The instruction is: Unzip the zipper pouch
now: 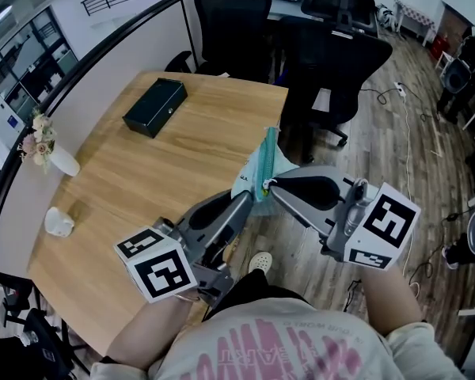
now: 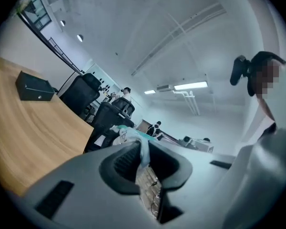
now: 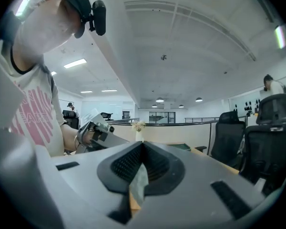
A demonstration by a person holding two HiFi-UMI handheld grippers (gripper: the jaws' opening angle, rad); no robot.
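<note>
The pouch point(image 1: 263, 172) is held in the air just past the table's point(image 1: 142, 182) right edge and is pinched from both sides. Its cloth is clamped by the left gripper point(image 1: 245, 199). A thin flap of it, probably the zip pull, is clamped by the right gripper point(image 1: 272, 187). For a clean unzip, the cloth should be kept taut and the pull drawn straight along the zip. Nothing can be seen inside the pouch. The far box point(image 1: 155, 107) is shut. Flowers point(image 1: 38, 139) are held in the vase point(image 1: 63, 162) at the left.
</note>
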